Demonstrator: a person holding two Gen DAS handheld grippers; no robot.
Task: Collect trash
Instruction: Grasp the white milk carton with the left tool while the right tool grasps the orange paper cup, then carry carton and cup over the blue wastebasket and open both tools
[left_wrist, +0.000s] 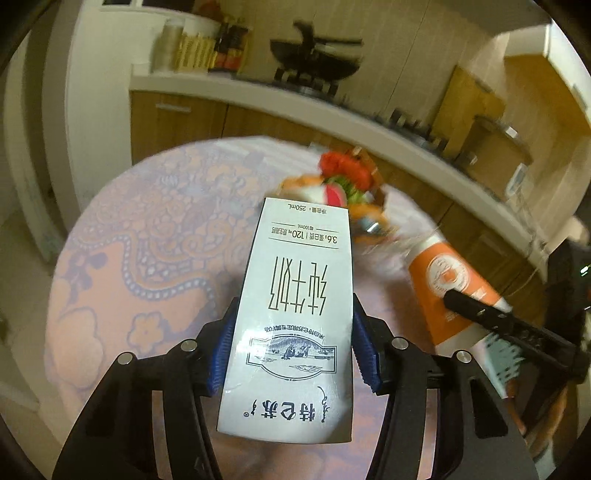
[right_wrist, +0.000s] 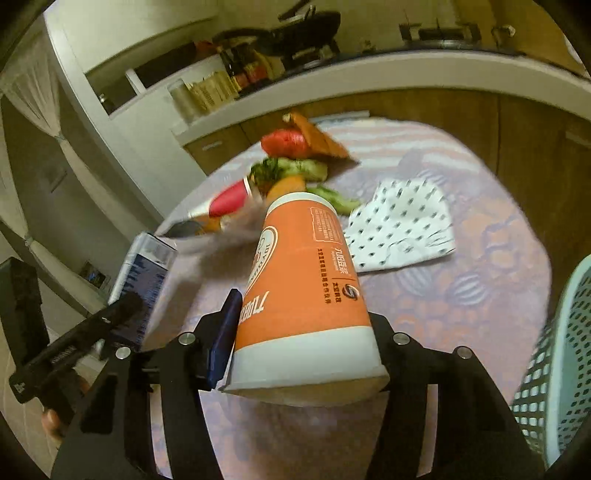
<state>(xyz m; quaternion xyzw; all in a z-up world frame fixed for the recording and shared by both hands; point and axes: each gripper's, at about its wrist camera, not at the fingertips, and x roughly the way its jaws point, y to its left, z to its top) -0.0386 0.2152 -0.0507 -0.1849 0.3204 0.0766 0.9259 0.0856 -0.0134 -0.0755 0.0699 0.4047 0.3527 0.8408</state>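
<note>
Two pieces of trash, one in each gripper — both lifted off the table.

Nearest, the left gripper (left_wrist: 291, 354) has its blue pads clamped on the sides of a white milk carton (left_wrist: 295, 310), held upside down and clear of the patterned tablecloth (left_wrist: 122, 258); the right gripper (right_wrist: 303, 347) is closed on an orange paper cup (right_wrist: 306, 295), also inverted, probably for a firm hold on its wide end. At the right edge sits a pale perforated basket (right_wrist: 554, 350) — likely where both go. Farther off lie a dotted cloth (right_wrist: 402, 229) and toy vegetables (right_wrist: 291, 166).
</note>
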